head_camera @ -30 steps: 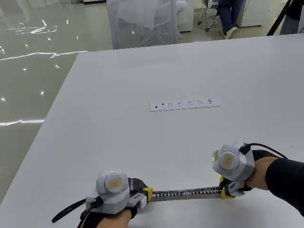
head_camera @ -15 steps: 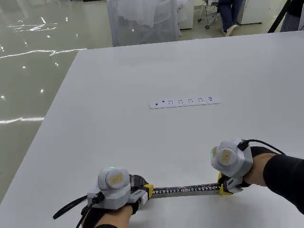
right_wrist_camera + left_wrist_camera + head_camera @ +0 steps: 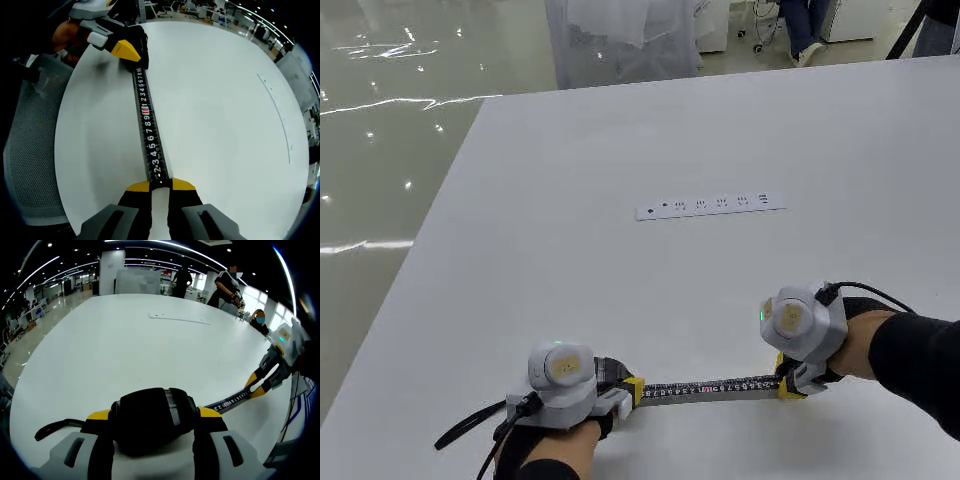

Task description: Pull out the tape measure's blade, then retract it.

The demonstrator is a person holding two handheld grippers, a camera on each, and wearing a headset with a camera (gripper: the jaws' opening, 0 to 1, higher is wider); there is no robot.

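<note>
A black tape measure case (image 3: pixel 152 417) sits between the yellow-tipped jaws of my left gripper (image 3: pixel 152 412), which is shut on it. Its blade (image 3: pixel 705 388) runs flat over the white table (image 3: pixel 620 280) to my right gripper (image 3: pixel 790 387). In the right gripper view my right gripper (image 3: pixel 160 186) is shut on the blade (image 3: pixel 148 130) at its low-number end. The case (image 3: pixel 136 42) and left gripper (image 3: pixel 122 50) lie at the blade's far end. In the head view the left gripper (image 3: pixel 620 392) is near the table's front edge. The left gripper view shows the blade (image 3: pixel 232 401) reaching the right gripper (image 3: pixel 257 387).
A white power strip (image 3: pixel 710 206) lies flat in the middle of the table. The table's left edge (image 3: pixel 430 230) drops to a glossy floor. A plastic-covered object (image 3: pixel 620 40) stands beyond the far edge, with people further behind it.
The head camera has tilted a little. Both grippers hold as before, and the stretch of blade between them looks about the same length.
</note>
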